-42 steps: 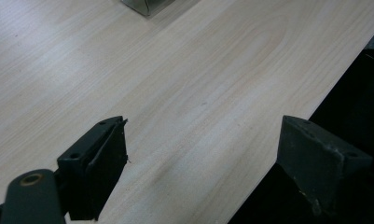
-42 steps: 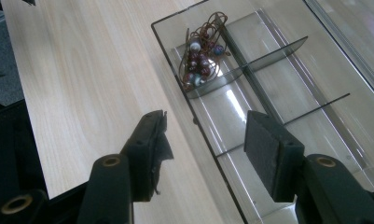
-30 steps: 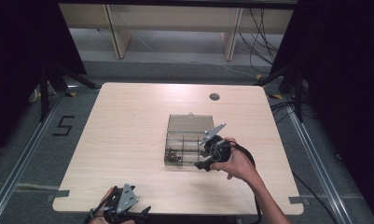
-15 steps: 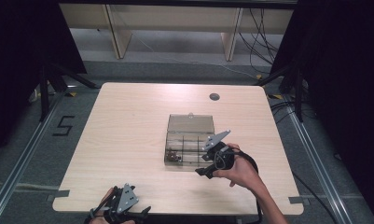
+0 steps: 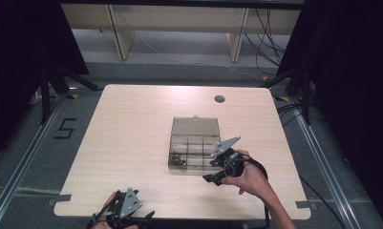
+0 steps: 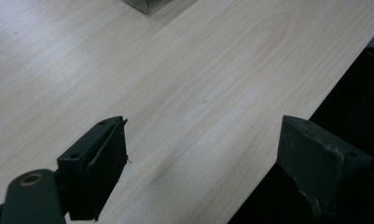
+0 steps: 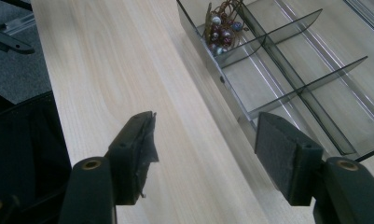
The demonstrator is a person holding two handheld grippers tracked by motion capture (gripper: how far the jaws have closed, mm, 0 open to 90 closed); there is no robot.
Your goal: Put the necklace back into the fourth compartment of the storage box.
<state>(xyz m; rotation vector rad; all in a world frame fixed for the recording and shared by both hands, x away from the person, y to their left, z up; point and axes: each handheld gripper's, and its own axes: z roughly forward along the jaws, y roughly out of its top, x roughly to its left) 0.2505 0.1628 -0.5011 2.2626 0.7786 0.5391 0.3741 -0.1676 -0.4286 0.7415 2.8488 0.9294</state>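
Showing one compartment box [image 5: 195,144], one bead cluster [image 7: 222,25], two claws [image 5: 213,177] open, empty.

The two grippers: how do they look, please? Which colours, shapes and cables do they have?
Each gripper, the left gripper and the right gripper, is black with a grey three-cornered plate on top. A black cable trails from the right one. Up close, the fingers are blocky black wedges with matte pads, and brass-coloured rivets sit at their bases. The forearms are bare, without sleeves.
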